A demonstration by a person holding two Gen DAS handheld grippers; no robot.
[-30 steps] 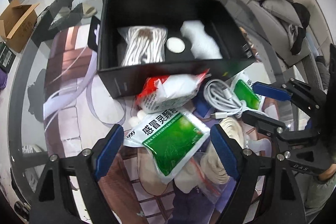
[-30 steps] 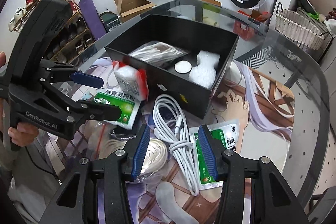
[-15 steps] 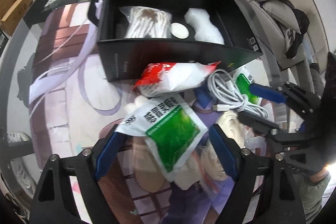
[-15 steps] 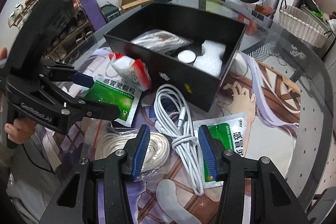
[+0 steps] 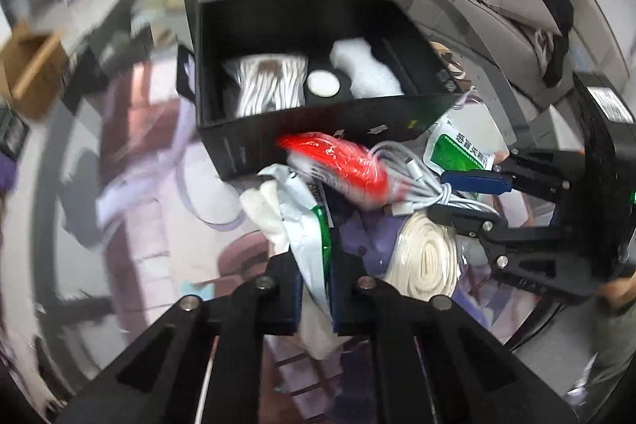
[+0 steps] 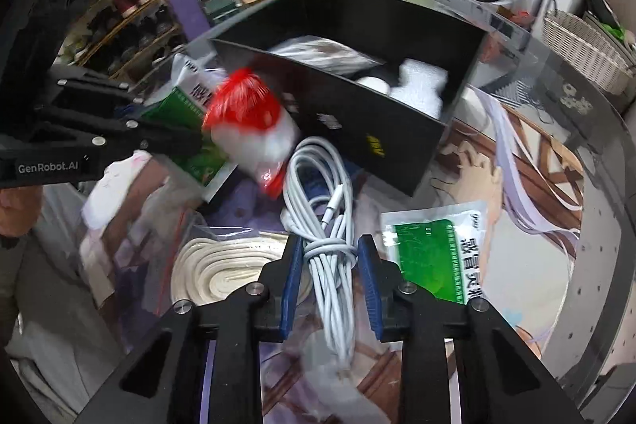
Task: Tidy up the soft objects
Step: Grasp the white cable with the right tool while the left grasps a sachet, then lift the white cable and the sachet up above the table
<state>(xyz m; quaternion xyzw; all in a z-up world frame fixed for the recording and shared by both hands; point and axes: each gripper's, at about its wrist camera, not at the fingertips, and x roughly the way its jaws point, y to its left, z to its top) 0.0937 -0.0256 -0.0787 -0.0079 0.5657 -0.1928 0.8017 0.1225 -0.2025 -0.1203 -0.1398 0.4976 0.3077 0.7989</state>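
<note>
My left gripper [image 5: 314, 291] is shut on a green-and-white medicine pouch [image 5: 308, 225], seen edge-on; it also shows in the right wrist view [image 6: 190, 114]. A red-and-white bag [image 5: 338, 169] rests blurred against the pouch, in front of the black box [image 5: 318, 130]. My right gripper [image 6: 328, 275] has its jaws on either side of a coiled white cable [image 6: 324, 209], with small gaps showing. The box holds a bagged white rope, a white disc and white foam.
A bagged coil of white rope [image 6: 222, 265] lies left of the cable. A second green pouch [image 6: 433, 253] lies to its right. The glass table rim [image 6: 596, 225] curves round. A wicker basket [image 6: 584, 46] and washing machine stand behind.
My left gripper has shut on the green pouch and turned it on edge. The red-and-white bag has shifted. My right gripper has moved forward around the cable and narrowed.
</note>
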